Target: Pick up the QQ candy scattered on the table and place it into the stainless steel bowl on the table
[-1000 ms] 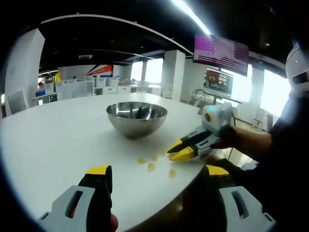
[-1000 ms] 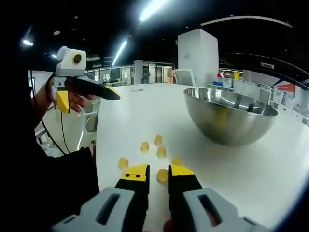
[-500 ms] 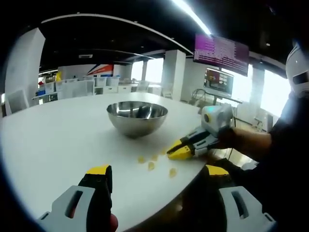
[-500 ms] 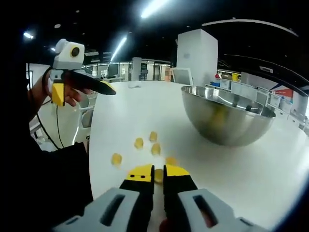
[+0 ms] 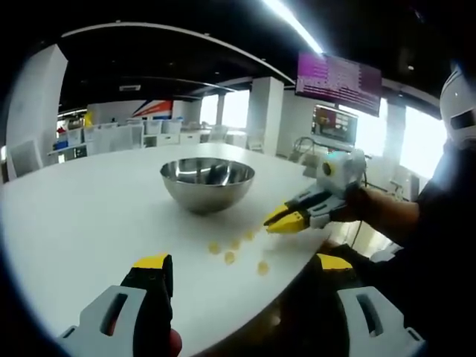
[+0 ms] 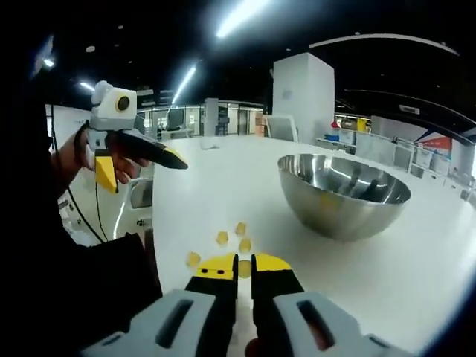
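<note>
Yellow-tipped right gripper (image 6: 244, 265) has its jaws pinched nearly together w/ one QQ candy (image 6: 245, 268) caught between the tips, lifted off the table (image 6: 416, 275). Stainless steel bowl (image 6: 343, 195) sits at approx 1 o'clock from those jaws, near but not yet under them. Judging by this: one pick done, drop pending.

Left gripper (image 5: 242, 274) has jaws spread wide, nothing between them, hovering at the near table edge.

Loose candies (image 6: 223, 237) lie just ahead of the right jaws, 11–12 o'clock; three or so visible there, so most of the job remains. Can't tell if any candy is already inside the bowl.

Left gripper view gives the side-on look: right gripper (image 5: 283, 221) raised above the table, remaining candies (image 5: 229, 257) at its 7 o'clock, bowl (image 5: 207, 184) at its 10 o'clock. Right gripper view gives the pinch itself, plus left gripper (image 6: 138, 161) held high at 10 o'clock.
</note>
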`<state>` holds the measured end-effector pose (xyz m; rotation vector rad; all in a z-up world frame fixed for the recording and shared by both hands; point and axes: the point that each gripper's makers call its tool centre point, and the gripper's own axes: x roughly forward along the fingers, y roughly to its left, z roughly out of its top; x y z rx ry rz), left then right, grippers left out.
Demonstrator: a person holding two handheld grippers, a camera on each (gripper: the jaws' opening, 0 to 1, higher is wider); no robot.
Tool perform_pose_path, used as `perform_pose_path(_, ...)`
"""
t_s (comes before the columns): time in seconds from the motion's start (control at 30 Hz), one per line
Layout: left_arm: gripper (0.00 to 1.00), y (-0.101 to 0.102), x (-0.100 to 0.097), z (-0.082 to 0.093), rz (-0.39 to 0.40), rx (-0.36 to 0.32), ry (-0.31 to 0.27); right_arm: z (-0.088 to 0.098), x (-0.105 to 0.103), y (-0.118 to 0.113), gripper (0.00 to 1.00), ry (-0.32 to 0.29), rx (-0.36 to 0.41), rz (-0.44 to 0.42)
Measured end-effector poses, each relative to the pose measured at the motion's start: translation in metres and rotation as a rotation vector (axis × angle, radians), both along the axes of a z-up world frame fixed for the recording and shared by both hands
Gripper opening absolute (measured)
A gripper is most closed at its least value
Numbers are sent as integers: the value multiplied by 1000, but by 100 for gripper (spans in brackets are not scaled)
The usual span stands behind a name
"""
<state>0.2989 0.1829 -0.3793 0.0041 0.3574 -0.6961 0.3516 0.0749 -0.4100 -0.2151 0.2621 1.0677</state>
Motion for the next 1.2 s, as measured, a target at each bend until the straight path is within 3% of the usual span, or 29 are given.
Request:
perform_pose_path(0.3,77,-1,1,-1,2,3,2,55,-14,-57,8,-60,62,-87)
perform_pose_path(0.6,77,-8,4,3,-13,7,-6,67,-22,-111,8,-69,85,-182)
perform_pose_path(0.8,77,-15,4,1,-24,12,-1,62,-17,-123,8,-57,94,-220)
perform_pose_path(1.0,76,-16,4,1,-28,12,0,63,-14,-120,8,-59,98,-211)
perform_pose_path(1.2,76,-17,5,-4,-29,8,10,70,3,-113,8,-77,102,-196)
